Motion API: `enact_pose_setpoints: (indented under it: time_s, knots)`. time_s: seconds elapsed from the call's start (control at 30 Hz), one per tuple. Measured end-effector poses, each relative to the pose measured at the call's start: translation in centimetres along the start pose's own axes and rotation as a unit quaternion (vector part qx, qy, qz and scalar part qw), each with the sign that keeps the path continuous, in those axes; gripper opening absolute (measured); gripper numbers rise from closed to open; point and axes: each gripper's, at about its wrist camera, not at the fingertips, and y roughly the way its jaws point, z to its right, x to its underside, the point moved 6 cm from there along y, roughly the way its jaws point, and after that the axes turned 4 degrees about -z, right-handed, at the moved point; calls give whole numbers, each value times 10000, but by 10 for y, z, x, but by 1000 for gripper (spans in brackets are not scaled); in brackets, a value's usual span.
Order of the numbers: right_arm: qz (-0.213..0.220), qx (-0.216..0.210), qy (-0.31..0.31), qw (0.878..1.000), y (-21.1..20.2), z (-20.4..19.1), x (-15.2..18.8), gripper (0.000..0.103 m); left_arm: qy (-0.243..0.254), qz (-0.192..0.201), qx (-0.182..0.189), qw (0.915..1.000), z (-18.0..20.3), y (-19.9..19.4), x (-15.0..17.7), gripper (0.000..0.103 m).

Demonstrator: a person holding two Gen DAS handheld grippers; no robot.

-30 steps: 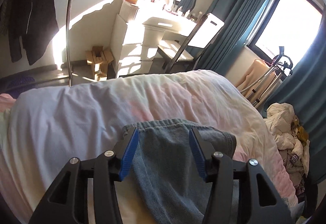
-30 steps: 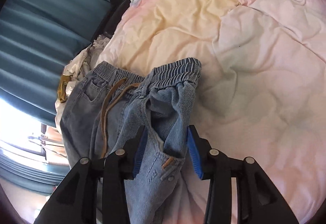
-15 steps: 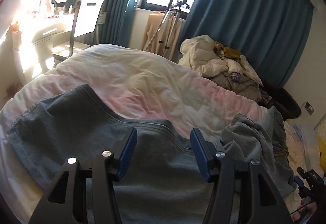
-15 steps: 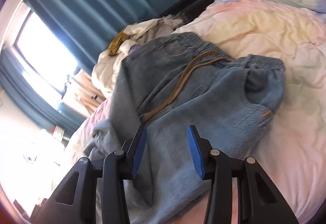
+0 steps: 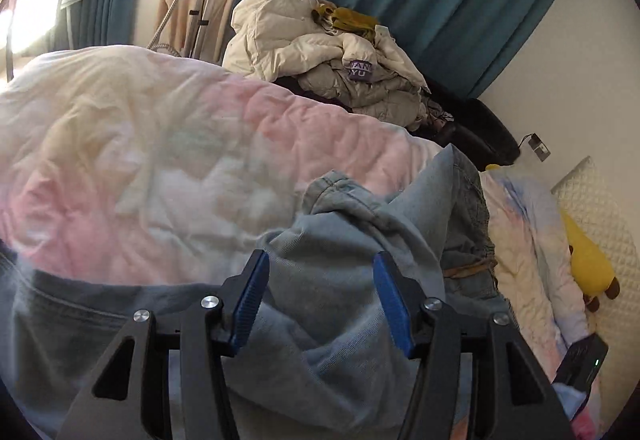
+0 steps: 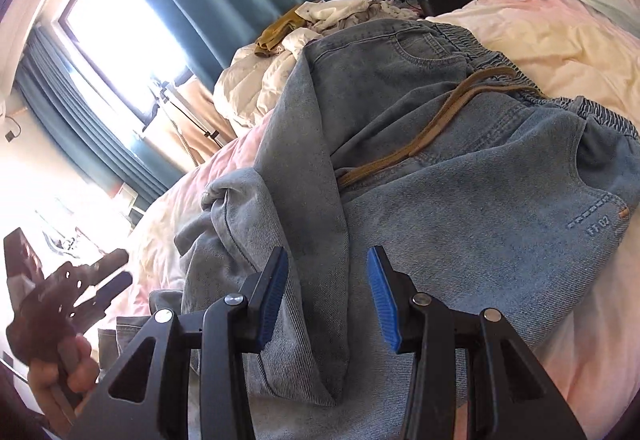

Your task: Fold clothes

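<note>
The jeans (image 6: pixel 460 200) lie rumpled on the bed (image 5: pixel 160 144), half folded. Both the left gripper (image 5: pixel 318 300) and right gripper (image 6: pixel 328 296) hover half-open, holding nothing. Next, probably grasp a leg hem.

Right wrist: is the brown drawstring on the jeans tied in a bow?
No, the drawstring trails loose and untied across the jeans.

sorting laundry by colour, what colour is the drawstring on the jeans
Brown drawstring, clearest in the right wrist view.
</note>
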Motion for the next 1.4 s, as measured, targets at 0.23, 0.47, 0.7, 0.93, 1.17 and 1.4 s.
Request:
enact_pose_setpoints:
  time_s: [0.23, 0.47, 0.7, 0.93, 1.17, 1.4]
  knots:
    - [-78, -74, 398, 9991, 14, 22, -6, 41, -349, -924, -436, 9941, 35, 92, -42, 56]
    - [-131, -129, 683, 9975, 33, 41, -10, 41, -521, -1549, -1352, 9773, 32, 142, -42, 23]
    - [248, 40, 362, 9990, 28, 37, -17, 41, -444, -427, -2285, 9716, 20, 78, -93, 8]
    - [416, 258, 7, 9988, 21, 24, -13, 41, -1234, 585, -3199, 9376, -56, -25, -184, 8]
    - [339, 430, -150, 9984, 35, 21, -12, 41, -1988, 1472, -4059, 8798, -151, -132, -256, 7]
    - [321, 602, -364, 9970, 48, 15, -15, 41, -2657, 1603, -4872, 8163, -251, -166, -280, 7]
